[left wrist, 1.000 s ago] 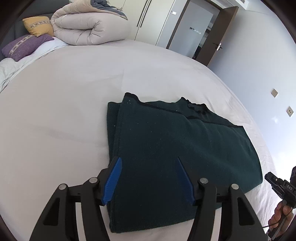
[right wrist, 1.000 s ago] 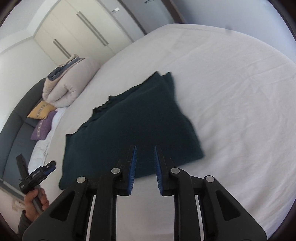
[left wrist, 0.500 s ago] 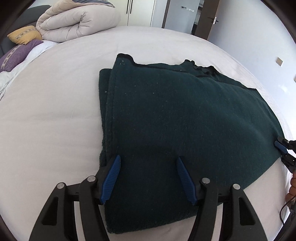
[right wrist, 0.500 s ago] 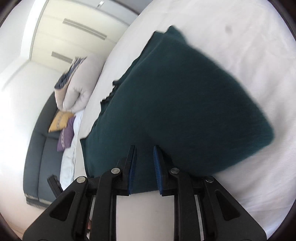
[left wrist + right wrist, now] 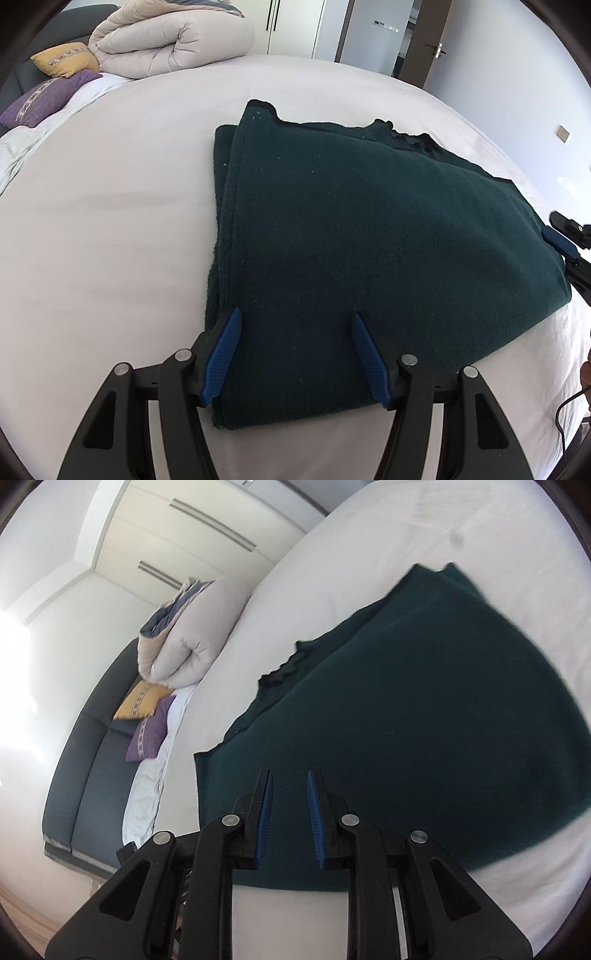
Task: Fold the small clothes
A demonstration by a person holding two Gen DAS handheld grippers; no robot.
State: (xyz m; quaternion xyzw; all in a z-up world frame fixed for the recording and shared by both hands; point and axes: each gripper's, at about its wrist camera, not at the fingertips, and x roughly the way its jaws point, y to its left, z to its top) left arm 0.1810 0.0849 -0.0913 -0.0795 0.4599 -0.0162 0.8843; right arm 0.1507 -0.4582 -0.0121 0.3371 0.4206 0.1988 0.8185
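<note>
A dark green knitted garment (image 5: 369, 251) lies folded flat on the white bed (image 5: 103, 229). My left gripper (image 5: 295, 321) is wide open, its blue pads straddling the garment's near left corner, just above it. In the right wrist view the same garment (image 5: 424, 709) fills the middle. My right gripper (image 5: 289, 782) hovers over the garment's near edge with its jaws a small gap apart and nothing between them. The right gripper also shows in the left wrist view (image 5: 559, 240) at the garment's right edge.
A rolled beige duvet (image 5: 173, 40) lies at the bed's far left, with a yellow cushion (image 5: 62, 59) and a purple cushion (image 5: 44, 96) beside it. A dark headboard (image 5: 88, 738) runs along the left. Wardrobe doors (image 5: 192, 528) and an open door (image 5: 436, 55) stand beyond the bed.
Both grippers have moved in closer and lower over the garment. The right gripper has tilted and reached the garment's right edge. The garment has not moved.
</note>
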